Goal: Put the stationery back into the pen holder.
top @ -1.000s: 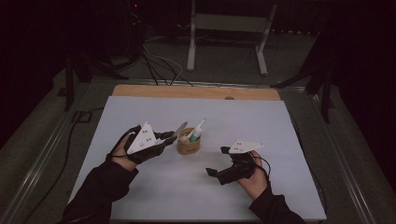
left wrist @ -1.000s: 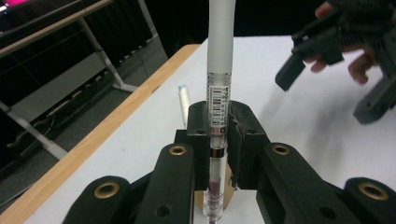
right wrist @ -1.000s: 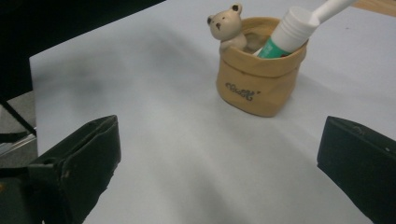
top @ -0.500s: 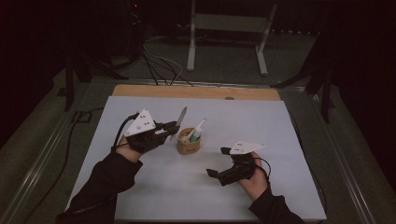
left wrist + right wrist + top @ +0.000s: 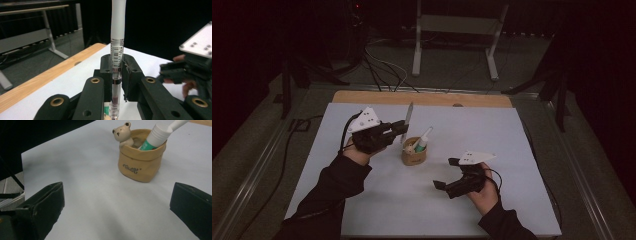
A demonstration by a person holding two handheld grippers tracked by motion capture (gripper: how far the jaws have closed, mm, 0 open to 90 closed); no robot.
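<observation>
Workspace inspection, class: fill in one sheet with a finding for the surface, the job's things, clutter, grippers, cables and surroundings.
Surface: white table, wooden strip at far edge.
Job's things: pen upright in left gripper; tan holder with bear figure, green-and-white tube inside.
Clutter: nothing seen.
Grippers: left shut on pen, raised beside holder; right gripper open, held low over the table.
Cables: one trails from each gripper; more on floor behind.
Surroundings: dark room, metal stand beyond table.

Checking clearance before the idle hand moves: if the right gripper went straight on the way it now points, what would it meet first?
Probably the tan bear-trimmed holder pot, which sits ahead and right of centre between the open right gripper jaws, with bare white tabletop before it. Depth is unclear, so it may pass just beside it.
</observation>
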